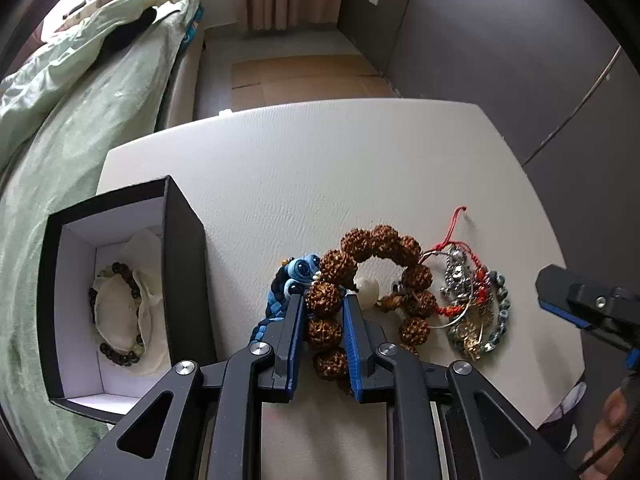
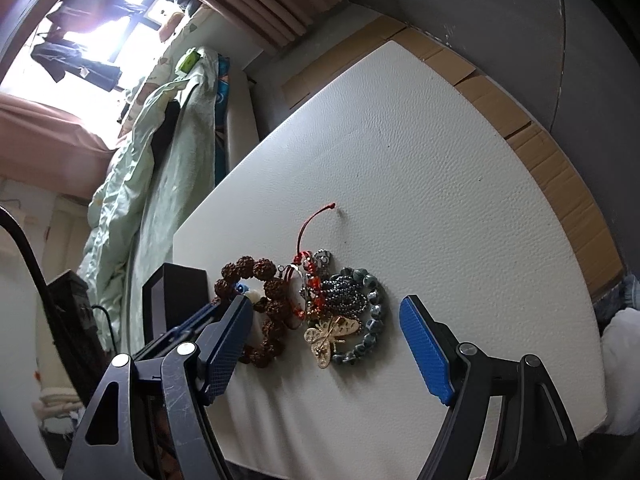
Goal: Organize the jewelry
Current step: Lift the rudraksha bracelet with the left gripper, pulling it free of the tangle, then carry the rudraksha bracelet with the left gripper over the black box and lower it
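White surface (image 1: 360, 168) beside a bed held tangled jewelry and an open box (image 1: 176, 240).
Left gripper (image 1: 322, 312) clasped the brown bead bracelet (image 1: 384, 240); right gripper (image 2: 326, 332) hung released. Lifting slowly should free it from neighboring pieces.

Brown seed bracelet (image 1: 376, 280): knobbly beads, flat on the surface, near side between gripper pads.
Blue cord bracelet (image 1: 296, 276): touching its left.
Box bracelet (image 1: 120, 316): dark beads, inside black box (image 1: 184, 264).

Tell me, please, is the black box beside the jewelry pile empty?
No, the black box already holds a dark beaded bracelet lying on white paper.
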